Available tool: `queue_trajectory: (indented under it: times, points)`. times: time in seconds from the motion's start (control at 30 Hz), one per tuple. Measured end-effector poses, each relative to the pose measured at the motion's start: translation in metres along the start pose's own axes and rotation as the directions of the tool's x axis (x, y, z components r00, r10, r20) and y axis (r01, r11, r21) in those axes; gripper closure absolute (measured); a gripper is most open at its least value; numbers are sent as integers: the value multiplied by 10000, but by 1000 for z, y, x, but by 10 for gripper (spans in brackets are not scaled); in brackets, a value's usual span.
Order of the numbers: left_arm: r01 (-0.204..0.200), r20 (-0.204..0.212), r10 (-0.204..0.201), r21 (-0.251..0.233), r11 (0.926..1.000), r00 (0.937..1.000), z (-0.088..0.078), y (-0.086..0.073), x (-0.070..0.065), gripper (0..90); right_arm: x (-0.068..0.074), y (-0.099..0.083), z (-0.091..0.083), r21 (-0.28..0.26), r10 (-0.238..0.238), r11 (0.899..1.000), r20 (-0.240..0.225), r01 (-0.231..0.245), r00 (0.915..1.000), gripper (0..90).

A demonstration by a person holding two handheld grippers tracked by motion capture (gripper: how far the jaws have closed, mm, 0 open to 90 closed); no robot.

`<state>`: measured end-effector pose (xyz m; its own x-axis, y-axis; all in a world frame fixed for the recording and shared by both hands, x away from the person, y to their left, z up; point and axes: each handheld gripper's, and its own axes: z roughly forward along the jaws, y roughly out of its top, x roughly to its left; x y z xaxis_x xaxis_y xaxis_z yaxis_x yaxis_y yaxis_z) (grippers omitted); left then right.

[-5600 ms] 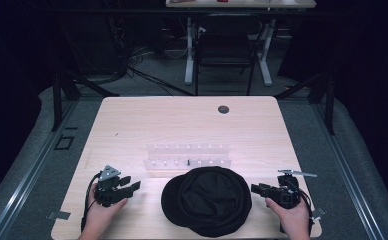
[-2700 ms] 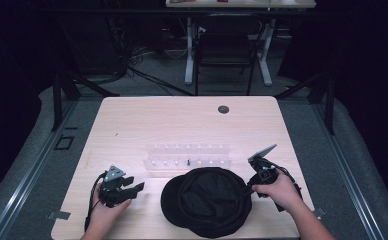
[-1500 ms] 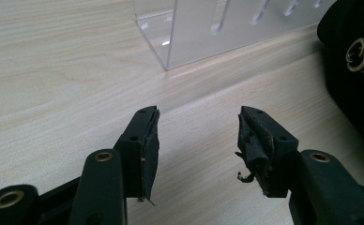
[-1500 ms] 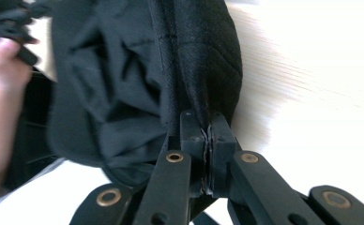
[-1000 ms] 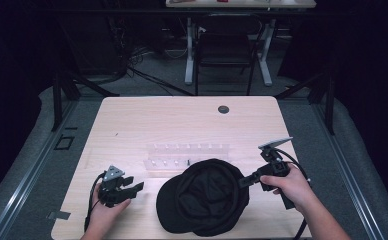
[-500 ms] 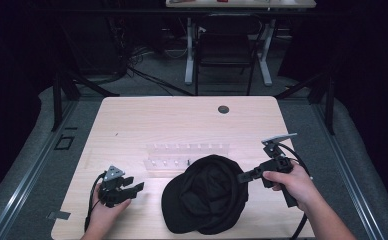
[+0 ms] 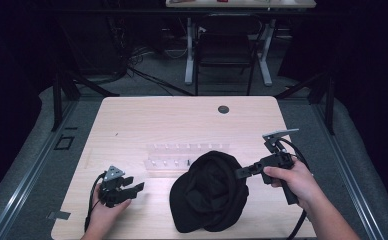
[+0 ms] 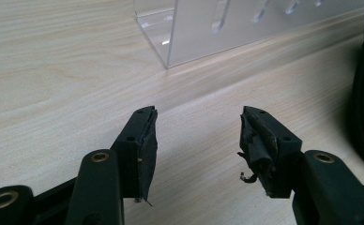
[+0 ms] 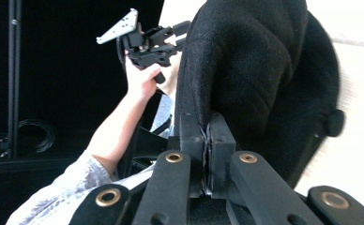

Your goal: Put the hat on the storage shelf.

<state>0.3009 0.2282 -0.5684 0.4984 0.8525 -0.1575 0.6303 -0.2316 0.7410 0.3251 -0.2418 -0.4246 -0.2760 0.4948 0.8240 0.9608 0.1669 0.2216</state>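
A black cap (image 7: pixel 209 197) stands tipped up on the near middle of the wooden table (image 7: pixel 182 125), its right edge lifted. My right gripper (image 7: pixel 238 173) is shut on that raised edge of the cap, and the right gripper view has the black fabric (image 9: pixel 255 70) rising from between the closed jaws. My left gripper (image 7: pixel 138 188) rests low at the near left of the table, open, with nothing between its fingers (image 8: pixel 138 140). The left gripper (image 9: pixel 180 35) and its hand are in sight beyond the cap in the right gripper view.
A clear acrylic rack (image 7: pixel 187 155) with slots lies just behind the cap; its corner (image 8: pixel 189 33) is close ahead of the left jaws. A round dark grommet (image 7: pixel 223 109) sits at the table's far side. A chair (image 7: pixel 227 50) and desk legs stand beyond.
The right gripper closed on the cap's right edge and has lifted it, so the cap now tilts up from lying flat. The left gripper has stayed put.
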Motion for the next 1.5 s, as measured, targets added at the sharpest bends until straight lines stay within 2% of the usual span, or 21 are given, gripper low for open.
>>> queue_trajectory:
  times: [0.3, 0.4, 0.83, 1.0, 1.17, 1.5]
  points:
    - [21, 40, -21, 15, 10000, 10000, 0, 0, -1, 464, 14, 2, -9, -449, -151, 9989, -312, 137, 9994, 883]
    - [19, 46, -20, 24, 10000, 10000, 0, 0, -1, 463, 16, 2, -12, -441, -232, 9988, -326, 218, 9992, 883]
    - [42, 55, -42, 6, 10000, 10000, 0, 0, -1, 458, 23, 7, -28, -1171, 120, 9929, -717, -204, 9974, 883]
    - [37, 58, -37, 3, 10000, 10000, 0, 0, -1, 458, 28, 8, -33, -1276, -46, 9918, -741, -49, 9972, 883]
    - [39, 55, -39, 5, 10000, 10000, 0, 0, -1, 457, 33, 9, -41, -1488, -151, 9889, -702, 45, 9974, 883]
    - [47, 44, -47, 37, 10000, 10000, 0, -1, -1, 454, 43, 11, -62, -2246, -307, 9743, -683, 147, 9972, 883]
